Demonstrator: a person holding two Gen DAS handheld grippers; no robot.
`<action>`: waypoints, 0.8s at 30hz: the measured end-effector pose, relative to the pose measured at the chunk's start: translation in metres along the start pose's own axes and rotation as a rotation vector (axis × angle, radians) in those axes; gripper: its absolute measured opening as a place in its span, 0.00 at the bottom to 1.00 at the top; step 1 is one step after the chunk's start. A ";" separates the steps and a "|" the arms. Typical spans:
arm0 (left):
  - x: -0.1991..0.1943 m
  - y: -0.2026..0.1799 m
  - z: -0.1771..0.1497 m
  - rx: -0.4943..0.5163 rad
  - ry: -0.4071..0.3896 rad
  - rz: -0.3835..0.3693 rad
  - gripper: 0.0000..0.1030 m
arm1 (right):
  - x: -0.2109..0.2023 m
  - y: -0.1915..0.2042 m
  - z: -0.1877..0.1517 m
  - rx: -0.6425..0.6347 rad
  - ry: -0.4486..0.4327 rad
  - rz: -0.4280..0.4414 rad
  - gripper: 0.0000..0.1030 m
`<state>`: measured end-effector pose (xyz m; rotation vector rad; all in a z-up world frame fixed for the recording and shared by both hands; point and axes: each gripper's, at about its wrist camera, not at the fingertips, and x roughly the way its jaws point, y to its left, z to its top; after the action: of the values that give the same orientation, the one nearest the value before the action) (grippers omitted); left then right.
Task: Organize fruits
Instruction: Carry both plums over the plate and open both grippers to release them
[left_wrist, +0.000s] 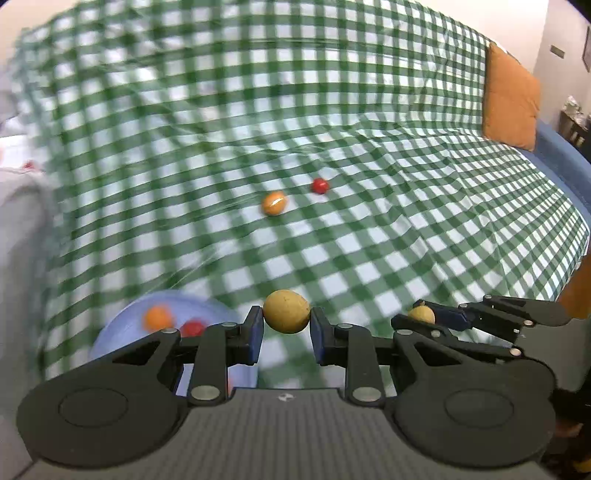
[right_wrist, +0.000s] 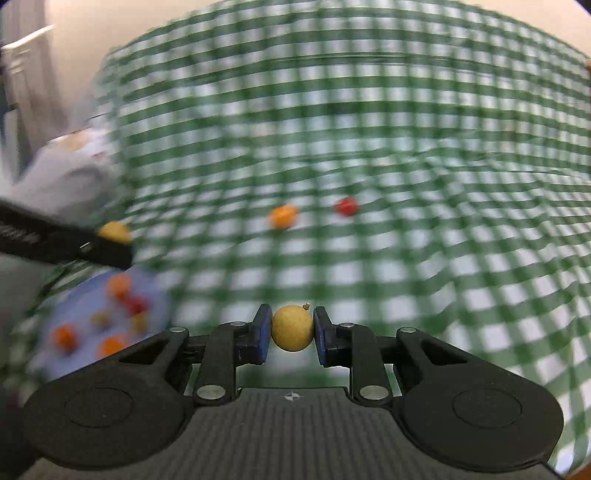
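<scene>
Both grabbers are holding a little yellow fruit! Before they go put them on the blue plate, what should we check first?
1. Left gripper shut on its yellow fruit: ok.
2. Right gripper shut on the other yellow fruit: ok.
3. Blue plate in view, down to the left: ok.
4. Room left on the plate among the fruits already there: cannot tell, too blurred.
5. The two grippers apart from each other: ok, but close.
6. Orange fruit and red fruit on the checked cloth, not yet sorted: not ok.

green-white checked cloth (left_wrist: 369, 155), blue plate (left_wrist: 122, 328)
</scene>
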<state>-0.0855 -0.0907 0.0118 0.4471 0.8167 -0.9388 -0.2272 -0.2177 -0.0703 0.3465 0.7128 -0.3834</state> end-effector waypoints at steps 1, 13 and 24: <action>-0.014 0.003 -0.008 -0.011 0.003 0.016 0.29 | -0.013 0.014 -0.002 -0.019 0.005 0.027 0.24; -0.138 0.036 -0.090 -0.118 -0.059 0.155 0.29 | -0.112 0.114 -0.010 -0.168 -0.029 0.184 0.24; -0.162 0.041 -0.116 -0.156 -0.094 0.152 0.29 | -0.131 0.148 -0.024 -0.258 -0.022 0.178 0.24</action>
<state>-0.1530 0.0935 0.0657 0.3225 0.7528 -0.7440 -0.2645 -0.0488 0.0282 0.1593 0.6950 -0.1240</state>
